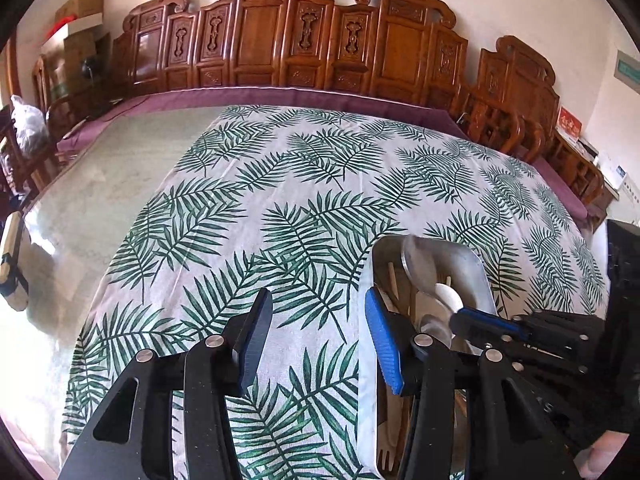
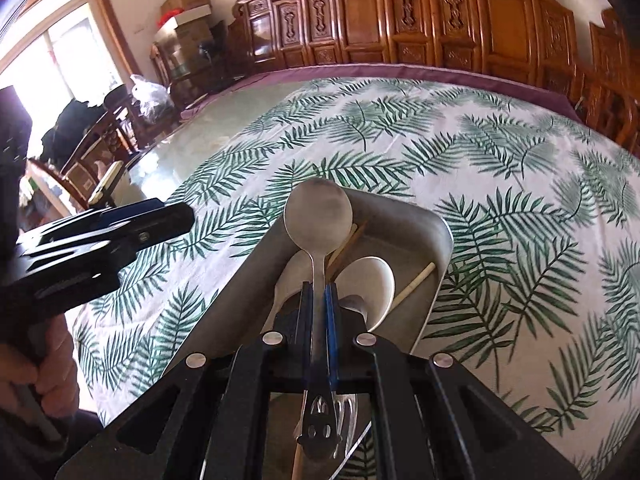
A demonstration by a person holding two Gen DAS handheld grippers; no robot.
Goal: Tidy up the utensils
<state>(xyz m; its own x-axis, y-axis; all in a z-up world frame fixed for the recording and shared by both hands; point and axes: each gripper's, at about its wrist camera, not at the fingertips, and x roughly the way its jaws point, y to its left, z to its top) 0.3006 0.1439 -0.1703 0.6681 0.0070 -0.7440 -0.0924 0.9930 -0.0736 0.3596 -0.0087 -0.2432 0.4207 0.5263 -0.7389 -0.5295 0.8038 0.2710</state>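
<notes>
Holding a large steel spoon [image 2: 318, 216] over the rectangular metal tray [image 2: 438, 240], lower centre, the right gripper [image 2: 319, 300] is clamped narrow, the left gripper [image 1: 316, 332] gapes empty, and sorting seems unfinished.

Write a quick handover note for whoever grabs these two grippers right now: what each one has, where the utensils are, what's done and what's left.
Right gripper: shut on the metal spoon by its handle, bowl over the metal tray.
Left gripper: open, holding nothing, beside the tray over the leaf-print cloth.
In the tray: a white spoon, chopsticks and a wooden fork.
Done: no utensils visible on the cloth.
Left: set down the metal spoon.
</notes>
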